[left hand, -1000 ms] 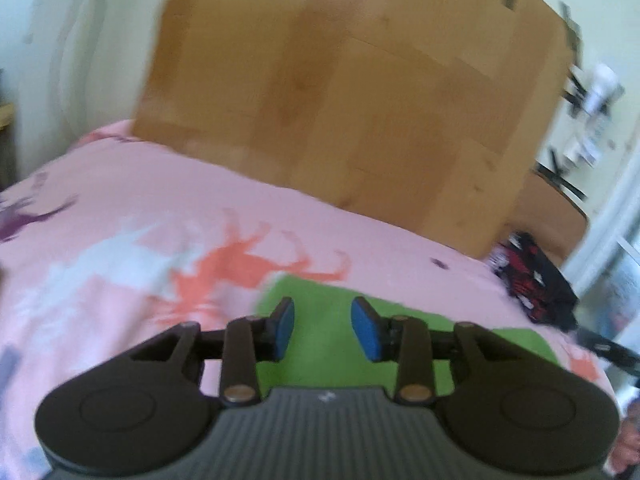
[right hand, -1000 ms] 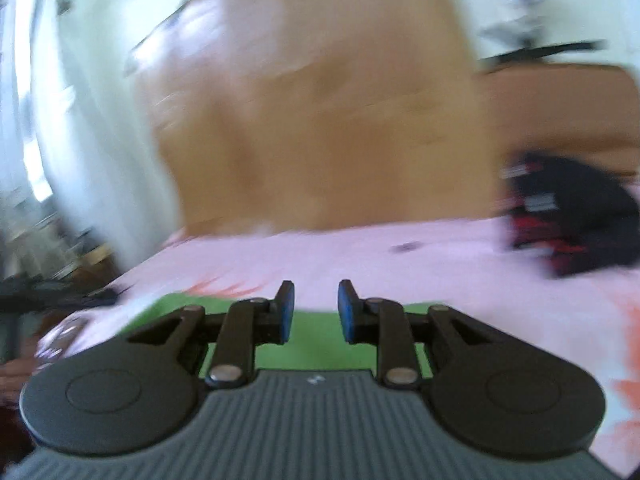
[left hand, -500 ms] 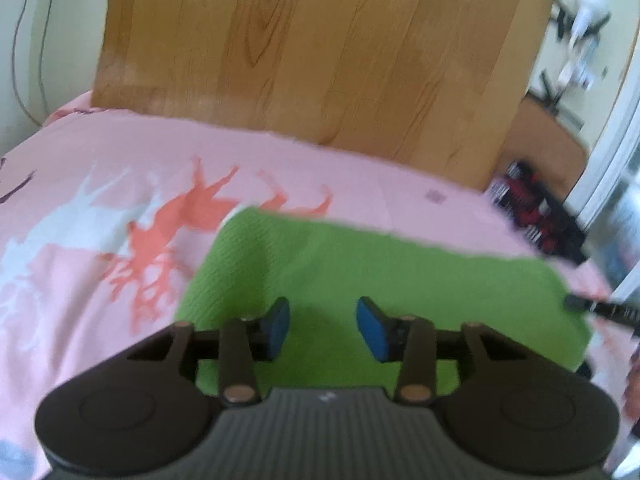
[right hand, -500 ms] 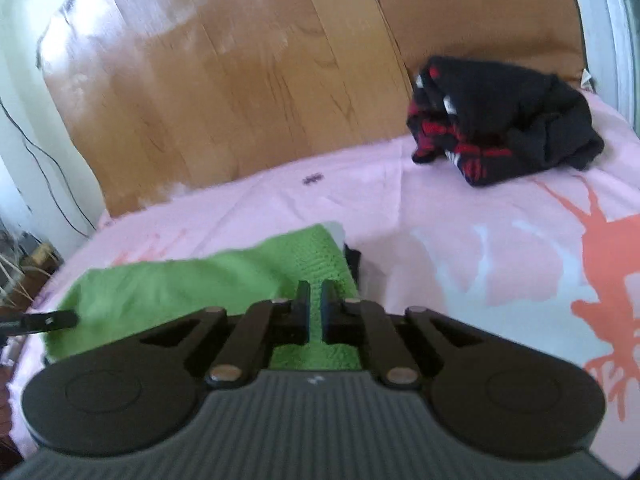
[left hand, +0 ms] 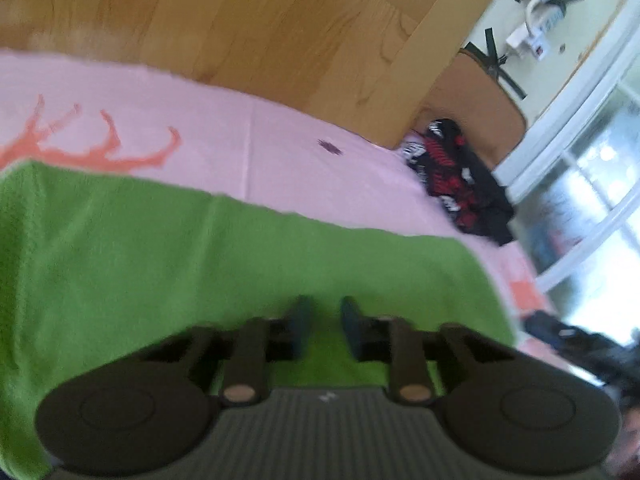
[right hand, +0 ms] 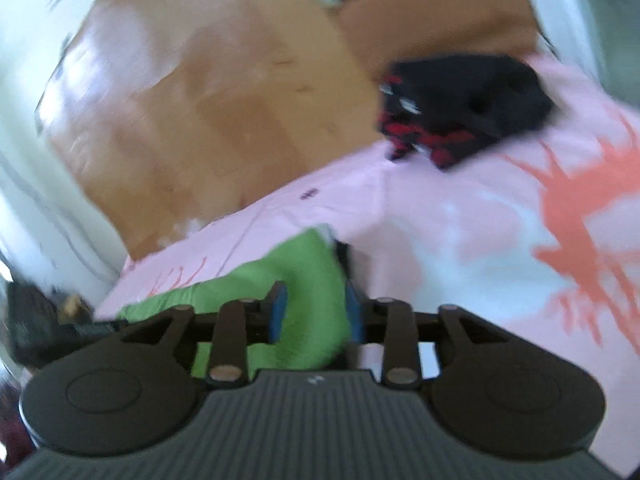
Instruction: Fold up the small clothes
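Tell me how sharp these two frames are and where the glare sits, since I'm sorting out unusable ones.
Left wrist view: moderate motion blur, green cloth edges soft, window at right blown out. Right wrist view: heavier smear, wooden headboard streaked with white glare, black and red garment blurred; fisheye bending in both.

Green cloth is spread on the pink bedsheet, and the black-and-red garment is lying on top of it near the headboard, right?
Not quite. The black-and-red garment lies apart from the green cloth, directly on the pink bedsheet beside the wooden headboard. The left wrist view shows bare pink sheet between them; the right wrist view agrees.
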Demonstrator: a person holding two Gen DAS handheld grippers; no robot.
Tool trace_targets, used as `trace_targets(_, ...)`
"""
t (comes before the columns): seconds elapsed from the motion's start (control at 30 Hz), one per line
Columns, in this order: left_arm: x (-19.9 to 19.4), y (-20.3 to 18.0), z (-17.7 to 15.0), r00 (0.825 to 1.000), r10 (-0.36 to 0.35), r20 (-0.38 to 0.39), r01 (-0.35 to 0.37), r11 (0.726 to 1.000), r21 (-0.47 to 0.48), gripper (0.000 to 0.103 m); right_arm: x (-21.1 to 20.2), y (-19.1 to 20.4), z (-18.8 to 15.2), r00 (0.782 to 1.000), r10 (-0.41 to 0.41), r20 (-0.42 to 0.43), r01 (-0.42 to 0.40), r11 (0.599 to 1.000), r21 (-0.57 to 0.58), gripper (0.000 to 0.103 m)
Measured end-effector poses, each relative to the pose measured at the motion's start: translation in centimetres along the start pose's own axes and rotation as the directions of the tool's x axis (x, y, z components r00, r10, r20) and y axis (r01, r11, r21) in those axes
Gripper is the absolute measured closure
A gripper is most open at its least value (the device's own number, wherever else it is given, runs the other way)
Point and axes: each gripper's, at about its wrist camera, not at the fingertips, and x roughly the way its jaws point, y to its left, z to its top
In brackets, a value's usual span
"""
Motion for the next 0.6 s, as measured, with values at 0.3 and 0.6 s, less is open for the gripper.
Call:
trace_targets(0.3,-0.1,0.6,-0.3,1.000,0.005,-0.003,-0.005,1.000,-0.028,0.097,4.3,-2.5,-0.5,0.983,0.124,-0.139,-0.089,0.968,0.236,0.046)
trace_targets(0.6,-1.4,1.8,-0.7,1.000,0.022,-0.008,-0.023,0.996,-0.091,0.097,5.5,-0.4,-0.3,0.979,0.091,-0.182,-0.058,0.982,0.179,0.080)
